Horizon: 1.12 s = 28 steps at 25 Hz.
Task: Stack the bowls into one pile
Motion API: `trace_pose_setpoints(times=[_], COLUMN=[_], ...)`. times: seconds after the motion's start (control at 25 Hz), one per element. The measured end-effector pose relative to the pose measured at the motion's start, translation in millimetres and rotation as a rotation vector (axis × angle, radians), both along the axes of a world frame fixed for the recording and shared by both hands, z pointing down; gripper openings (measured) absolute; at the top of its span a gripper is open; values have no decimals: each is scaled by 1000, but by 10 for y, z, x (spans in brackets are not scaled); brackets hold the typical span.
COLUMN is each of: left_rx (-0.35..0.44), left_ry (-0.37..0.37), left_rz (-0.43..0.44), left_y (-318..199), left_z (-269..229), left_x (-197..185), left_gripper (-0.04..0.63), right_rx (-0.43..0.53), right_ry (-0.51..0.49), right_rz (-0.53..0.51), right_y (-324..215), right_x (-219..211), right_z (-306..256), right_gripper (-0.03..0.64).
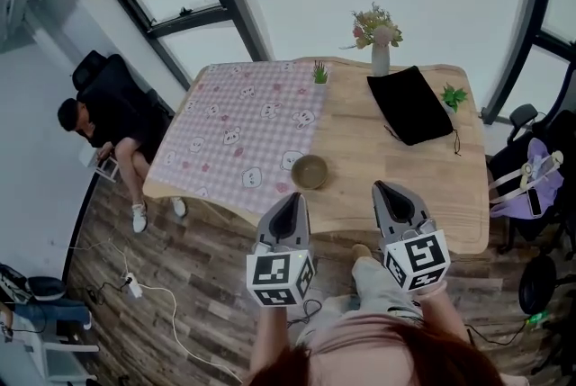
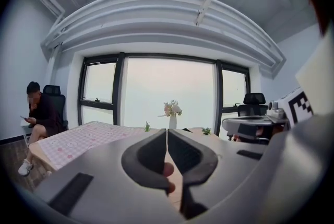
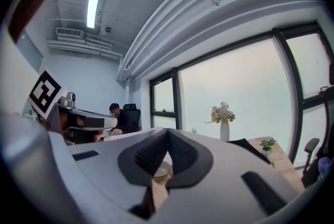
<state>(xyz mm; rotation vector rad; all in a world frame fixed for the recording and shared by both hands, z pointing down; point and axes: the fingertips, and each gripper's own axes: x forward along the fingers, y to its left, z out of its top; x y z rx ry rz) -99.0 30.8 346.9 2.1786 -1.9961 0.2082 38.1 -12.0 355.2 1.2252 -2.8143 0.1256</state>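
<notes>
An olive-brown bowl (image 1: 310, 171) stands on the wooden table (image 1: 387, 159), right at the edge of the pink checked cloth (image 1: 238, 128). I cannot tell whether it is one bowl or a pile. Both grippers hover over the near table edge, short of the bowl. The left gripper (image 1: 292, 198) sits just in front of it and the right gripper (image 1: 386, 188) to its right. In each gripper view the jaws meet at their tips with nothing between them: left gripper (image 2: 167, 139), right gripper (image 3: 168, 139). The bowl (image 3: 160, 169) peeks out under the right jaws.
At the far edge stand a vase of flowers (image 1: 381, 51) and two small green plants (image 1: 320, 73) (image 1: 453, 95). A black pouch (image 1: 410, 103) lies at the back right. A person (image 1: 108, 123) sits left of the table. Chairs and a purple bag (image 1: 526, 191) crowd the right side.
</notes>
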Motion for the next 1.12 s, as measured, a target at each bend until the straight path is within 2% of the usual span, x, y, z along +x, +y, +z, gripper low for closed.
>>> trace_pose_setpoints(times=[0.28,0.44,0.68,1.12], left_rx=[30,19,21,55], left_ry=[-6,-44,-53,-54], left_rz=[35,76,111,126], left_y=[137,235,338,423], left_z=[-110,-124,-193,-273], left_x=[106,117,116,185], left_gripper=[12,12,12,12], right_rx=[5,24,47,76], right_ry=[1,11,23,29], right_rz=[24,21,34,17], right_y=[174,302,416,415], right_x=[99,93,154,63], right_z=[-28,-77,-123,-178], right_gripper=[0,0,0,0])
